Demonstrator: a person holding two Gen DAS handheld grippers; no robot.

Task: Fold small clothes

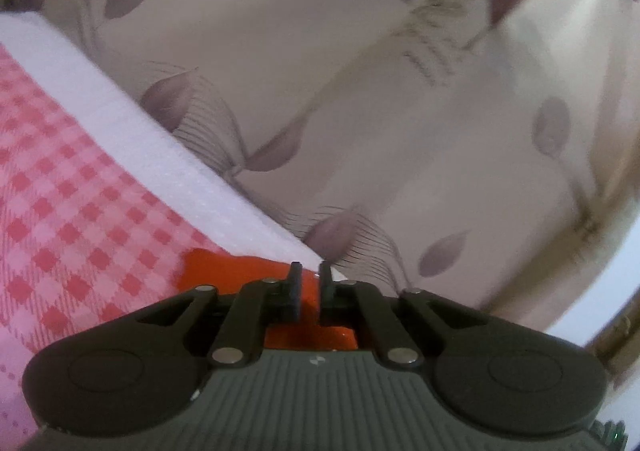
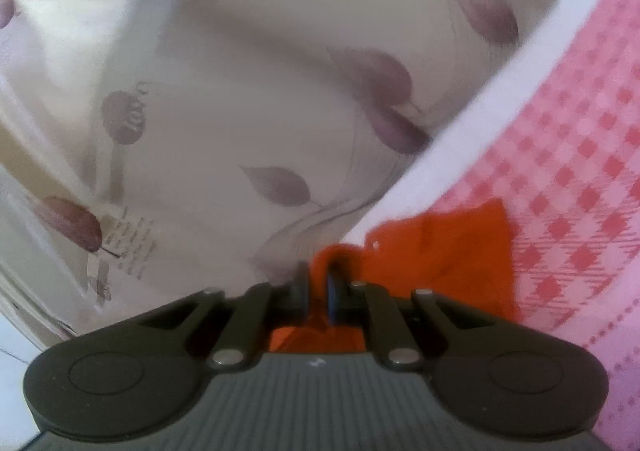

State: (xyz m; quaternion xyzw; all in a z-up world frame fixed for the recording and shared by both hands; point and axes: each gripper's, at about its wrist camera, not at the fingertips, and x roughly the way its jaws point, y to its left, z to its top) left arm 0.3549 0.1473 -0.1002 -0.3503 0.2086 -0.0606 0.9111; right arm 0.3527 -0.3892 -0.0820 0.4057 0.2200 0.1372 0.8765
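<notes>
The left tongs (image 1: pixel 310 283) stand a little apart, with a narrow gap between the two black fingers. The orange garment (image 1: pixel 240 271) lies directly under and behind these fingers, on the pink checked cloth (image 1: pixel 72 187). It shows through the gap, but the pads do not press on it in this view, so the left tongs grip nothing. The checked cloth has a white border (image 1: pixel 160 155) that runs in a diagonal line. To the right of this border there is a beige fabric with purple leaves (image 1: pixel 360 111), somewhat blurred, which fills most of the left wrist view.

In the right wrist view the same leaf fabric (image 2: pixel 240 91) fills the left part, and the white border (image 2: pixel 480 103) crosses diagonally. The right tongs (image 2: pixel 318 287) are closed on the orange garment (image 2: pixel 440 251): a fold of orange cloth rises between the two fingers and curls over their tips. The rest of the garment spreads out to the right of the tongs and lies over the white border and the pink checked cloth (image 2: pixel 580 171). The picture is blurred here, so the shape of the garment is not clear.
</notes>
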